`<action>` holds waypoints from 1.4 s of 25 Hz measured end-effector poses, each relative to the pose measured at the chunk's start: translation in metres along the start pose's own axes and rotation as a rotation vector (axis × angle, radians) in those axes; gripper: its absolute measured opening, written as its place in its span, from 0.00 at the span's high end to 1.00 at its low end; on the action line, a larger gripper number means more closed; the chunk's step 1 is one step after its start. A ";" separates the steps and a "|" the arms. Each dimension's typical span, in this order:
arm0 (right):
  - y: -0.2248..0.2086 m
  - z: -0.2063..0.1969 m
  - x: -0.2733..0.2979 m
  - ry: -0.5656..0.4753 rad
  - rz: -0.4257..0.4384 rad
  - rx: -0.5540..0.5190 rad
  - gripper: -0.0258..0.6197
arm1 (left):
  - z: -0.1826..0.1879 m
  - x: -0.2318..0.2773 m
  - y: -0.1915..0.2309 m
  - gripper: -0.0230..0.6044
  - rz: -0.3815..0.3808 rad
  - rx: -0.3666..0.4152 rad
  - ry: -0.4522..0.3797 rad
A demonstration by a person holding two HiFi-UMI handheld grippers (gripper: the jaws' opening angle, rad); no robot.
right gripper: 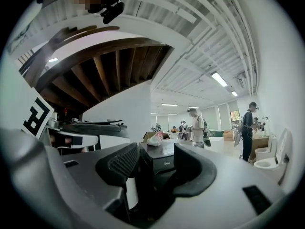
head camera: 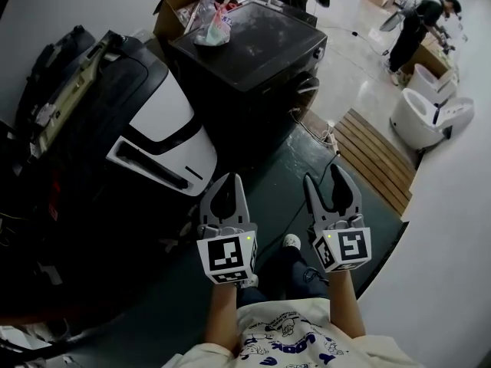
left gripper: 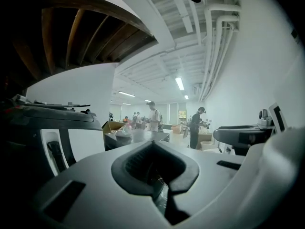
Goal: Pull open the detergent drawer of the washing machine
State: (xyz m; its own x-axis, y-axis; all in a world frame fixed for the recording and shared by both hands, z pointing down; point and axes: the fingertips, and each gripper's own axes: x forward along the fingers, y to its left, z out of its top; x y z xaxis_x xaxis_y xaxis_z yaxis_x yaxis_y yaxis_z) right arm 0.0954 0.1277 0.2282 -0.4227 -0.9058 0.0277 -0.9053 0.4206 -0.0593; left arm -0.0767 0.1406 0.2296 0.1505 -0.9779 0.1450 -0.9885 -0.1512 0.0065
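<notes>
Your left gripper (head camera: 228,181) clenched empty, right gripper (head camera: 324,176) spread, both well short of the washer (head camera: 253,52): you may misjudge its dark front.

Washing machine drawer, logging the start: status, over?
Left tongs shut, empty; right tongs open, empty. Washing machine ahead, out of reach; drawer not made out. Bag on its top, white cable on floor by it.

A glossy black washing machine (head camera: 253,60) has a pastel pink and pale bundle (head camera: 213,27) on top. The cardboard box (head camera: 180,6) at far left is brown. The left gripper (head camera: 228,181) and right gripper (head camera: 323,176) are pale grey with black pads, and their cubes carry black-and-white square markers. The floor mat (head camera: 153,313) is dark green. The slatted board (head camera: 376,156) at right is tan wood.
</notes>
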 end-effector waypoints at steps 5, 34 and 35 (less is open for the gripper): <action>-0.041 0.006 0.042 0.003 0.083 -0.011 0.59 | 0.008 0.048 -0.021 0.94 0.055 -0.011 0.003; -0.114 -0.012 0.205 0.026 0.187 0.080 0.59 | -0.001 0.200 0.007 0.94 0.168 -0.027 0.057; -0.113 -0.014 0.214 0.025 0.184 0.090 0.59 | 0.000 0.207 0.012 0.94 0.166 -0.027 0.058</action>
State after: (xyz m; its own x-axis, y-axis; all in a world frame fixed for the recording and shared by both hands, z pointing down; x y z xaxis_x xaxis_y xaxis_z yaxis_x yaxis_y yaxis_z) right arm 0.1071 -0.1131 0.2543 -0.5826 -0.8121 0.0330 -0.8057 0.5718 -0.1546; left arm -0.0574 -0.0640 0.2598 -0.0149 -0.9790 0.2034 -0.9999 0.0160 0.0039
